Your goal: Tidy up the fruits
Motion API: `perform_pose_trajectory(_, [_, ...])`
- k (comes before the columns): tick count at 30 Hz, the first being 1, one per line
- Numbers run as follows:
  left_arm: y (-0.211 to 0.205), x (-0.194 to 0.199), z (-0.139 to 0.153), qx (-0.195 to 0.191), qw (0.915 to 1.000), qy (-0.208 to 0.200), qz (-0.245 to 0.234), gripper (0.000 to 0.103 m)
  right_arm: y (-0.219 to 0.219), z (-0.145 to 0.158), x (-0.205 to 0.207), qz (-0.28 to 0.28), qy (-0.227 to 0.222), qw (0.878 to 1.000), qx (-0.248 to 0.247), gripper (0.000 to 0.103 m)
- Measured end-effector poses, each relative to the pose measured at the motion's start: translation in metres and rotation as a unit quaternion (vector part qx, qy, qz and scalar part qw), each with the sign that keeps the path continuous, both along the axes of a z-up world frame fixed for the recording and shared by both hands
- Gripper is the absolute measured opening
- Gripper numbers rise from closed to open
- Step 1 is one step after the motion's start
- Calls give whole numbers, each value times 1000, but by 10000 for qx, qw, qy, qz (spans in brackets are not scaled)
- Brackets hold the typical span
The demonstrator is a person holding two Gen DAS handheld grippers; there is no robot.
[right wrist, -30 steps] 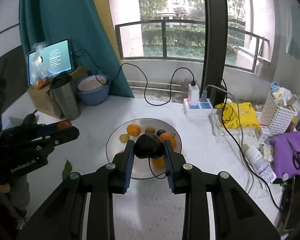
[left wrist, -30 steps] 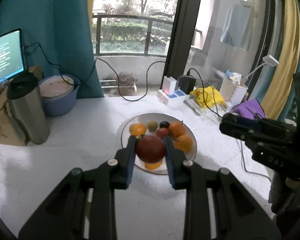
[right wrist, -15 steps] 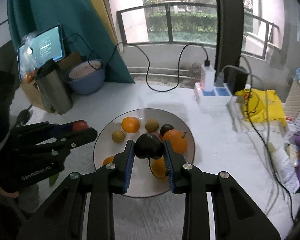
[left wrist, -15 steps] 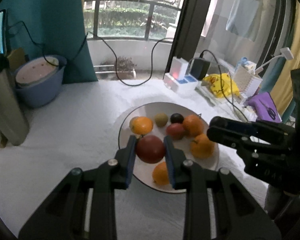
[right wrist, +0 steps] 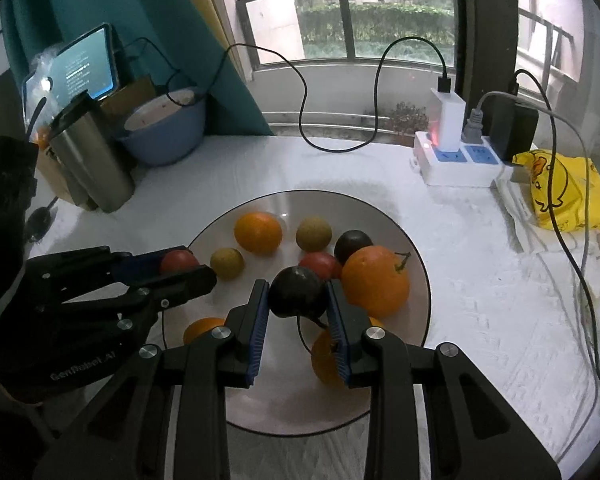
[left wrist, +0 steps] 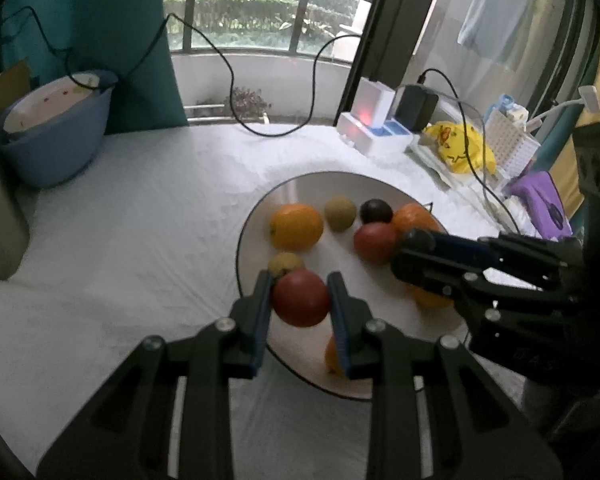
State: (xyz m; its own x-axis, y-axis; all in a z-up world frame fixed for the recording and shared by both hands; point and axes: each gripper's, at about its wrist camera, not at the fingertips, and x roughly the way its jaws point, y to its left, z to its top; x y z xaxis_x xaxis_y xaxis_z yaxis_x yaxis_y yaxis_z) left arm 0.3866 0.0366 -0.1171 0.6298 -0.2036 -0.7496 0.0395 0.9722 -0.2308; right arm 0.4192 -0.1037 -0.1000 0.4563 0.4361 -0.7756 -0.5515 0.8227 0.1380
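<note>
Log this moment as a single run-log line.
left hand-held gripper: shut on red fruit | right hand-held gripper: shut on dark fruit | both over plate | release: not yet

left gripper (left wrist: 300,300) fingers (left wrist: 260,312) clamp red fruit (left wrist: 300,298) over plate (left wrist: 256,216).

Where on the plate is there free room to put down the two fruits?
The plate's near part is bare, below the small orange. A smaller gap lies mid-plate between the yellow-green fruit and the red fruit. The right side, around the big orange, is crowded.
</note>
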Motion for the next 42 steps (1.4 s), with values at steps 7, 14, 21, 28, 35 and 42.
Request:
perform_pose_trajectory(7, [0, 1, -5, 12, 9999, 116, 32, 30, 1, 0, 2, -30, -2, 10000, -41, 31])
perform_pose_trajectory(14, [-1, -5, 4, 16, 10000, 41, 32, 45, -2, 6, -1, -134, -70, 9998, -99, 42])
perform_pose_trajectory(21, [0, -18, 22, 79, 9998, -150, 76, 45, -9, 24, -13, -222, -263, 9994, -88, 42])
perform_pose_trajectory(28, [0, -38, 46, 115, 9990, -425, 98, 45, -16, 44, -30, -292, -479, 9984, -82, 42])
perform_pose_trajectory(35, [-2, -62, 72, 158, 9972, -717, 105, 45, -20, 66, -53, -323, -716, 9969, -37, 42])
perform_pose_trajectory(42, [-2, -90, 94, 183, 9950, -972, 169, 45, -25, 85, -77, -342, -922, 9952, 3, 42])
